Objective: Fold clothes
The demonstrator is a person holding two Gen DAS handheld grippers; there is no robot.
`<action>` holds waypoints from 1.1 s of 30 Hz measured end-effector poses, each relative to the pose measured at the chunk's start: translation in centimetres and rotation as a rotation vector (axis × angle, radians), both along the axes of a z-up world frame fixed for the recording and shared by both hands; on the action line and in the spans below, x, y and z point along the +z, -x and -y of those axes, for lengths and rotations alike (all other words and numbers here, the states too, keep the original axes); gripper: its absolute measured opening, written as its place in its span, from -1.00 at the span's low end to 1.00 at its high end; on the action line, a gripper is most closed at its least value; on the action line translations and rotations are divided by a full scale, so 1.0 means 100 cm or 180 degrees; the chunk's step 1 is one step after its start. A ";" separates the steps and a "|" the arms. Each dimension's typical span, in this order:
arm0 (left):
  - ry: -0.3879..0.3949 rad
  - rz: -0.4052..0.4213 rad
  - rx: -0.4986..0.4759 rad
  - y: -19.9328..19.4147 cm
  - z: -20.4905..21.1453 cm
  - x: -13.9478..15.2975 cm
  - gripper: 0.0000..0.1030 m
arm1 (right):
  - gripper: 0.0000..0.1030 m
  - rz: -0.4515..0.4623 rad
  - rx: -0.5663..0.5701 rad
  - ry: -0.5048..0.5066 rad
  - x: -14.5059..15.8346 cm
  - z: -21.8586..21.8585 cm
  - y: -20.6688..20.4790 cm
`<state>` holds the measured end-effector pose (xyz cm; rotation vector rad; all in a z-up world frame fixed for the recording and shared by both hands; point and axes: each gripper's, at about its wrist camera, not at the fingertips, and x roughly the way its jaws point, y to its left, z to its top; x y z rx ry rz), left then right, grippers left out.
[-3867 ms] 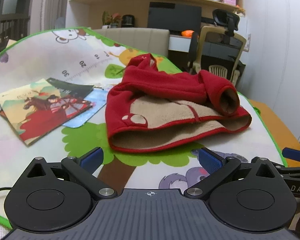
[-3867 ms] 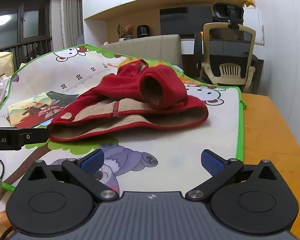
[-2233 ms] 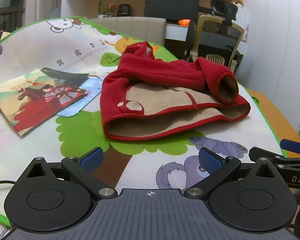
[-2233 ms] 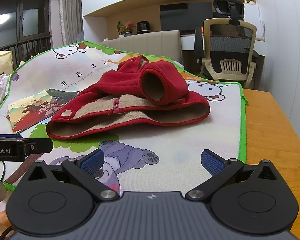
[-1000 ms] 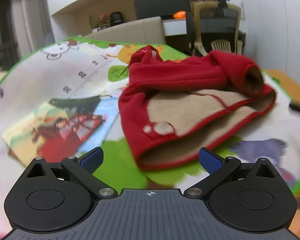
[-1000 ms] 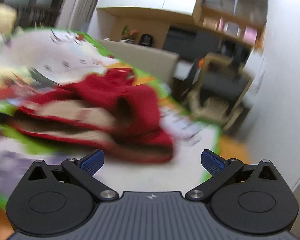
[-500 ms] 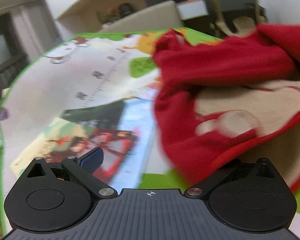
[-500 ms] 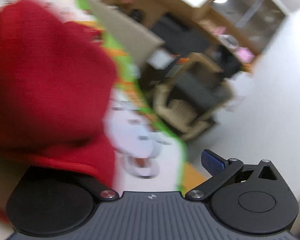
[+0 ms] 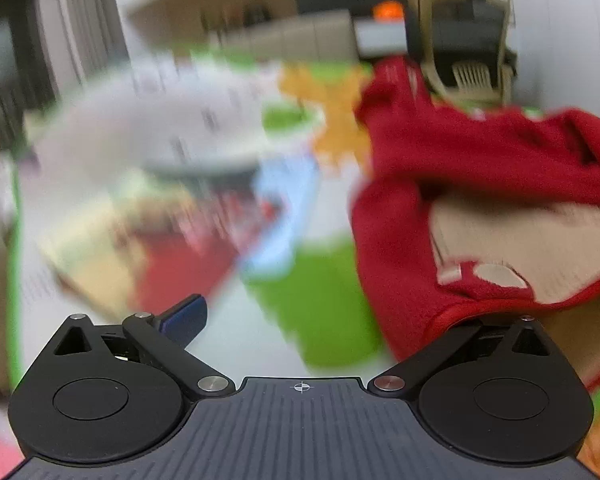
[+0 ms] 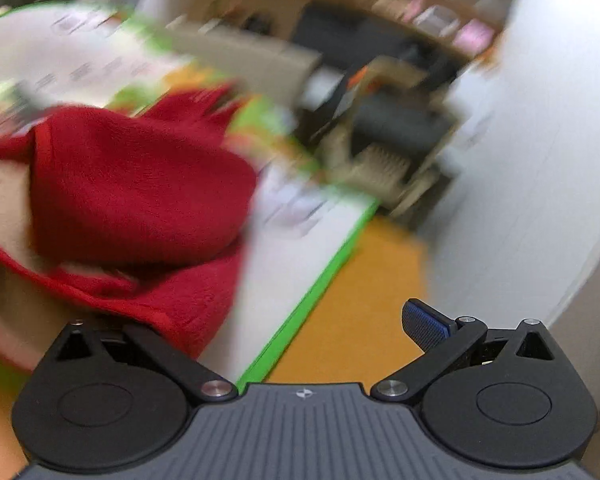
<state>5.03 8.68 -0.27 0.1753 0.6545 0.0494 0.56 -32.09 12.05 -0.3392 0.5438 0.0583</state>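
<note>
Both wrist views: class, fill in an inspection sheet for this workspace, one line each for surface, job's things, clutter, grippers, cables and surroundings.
Surface: printed mat, green-edged, on a wooden table.
Job's things: red jacket with tan lining, crumpled, unfolded.
Clutter: booklets left of the jacket, blurred.
Grippers: left gripper open, its right finger under the jacket's hem; right gripper open, its left finger hidden by the jacket.
Cables: nothing seen.
Surroundings: office chair, shelves, white wall.
</note>
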 end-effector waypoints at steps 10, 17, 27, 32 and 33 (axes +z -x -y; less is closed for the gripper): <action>0.1161 0.0822 -0.0746 0.023 -0.002 0.079 1.00 | 1.00 0.0136 0.0364 -0.1511 0.049 0.037 -0.001; 0.1323 0.0116 -0.1194 -0.043 0.064 0.038 1.00 | 1.00 -0.0520 0.0338 -0.1956 0.003 -0.003 -0.061; 0.1367 -0.0433 -0.1105 -0.057 0.063 -0.024 1.00 | 1.00 -0.0740 0.0268 -0.2692 -0.028 0.022 -0.045; 0.0997 -0.0368 -0.1272 -0.050 0.078 -0.026 1.00 | 1.00 -0.0419 0.0452 -0.2127 0.001 0.003 -0.034; 0.0938 -0.0343 -0.1309 -0.049 0.079 -0.028 1.00 | 1.00 -0.0170 0.0589 -0.1988 0.013 -0.003 -0.022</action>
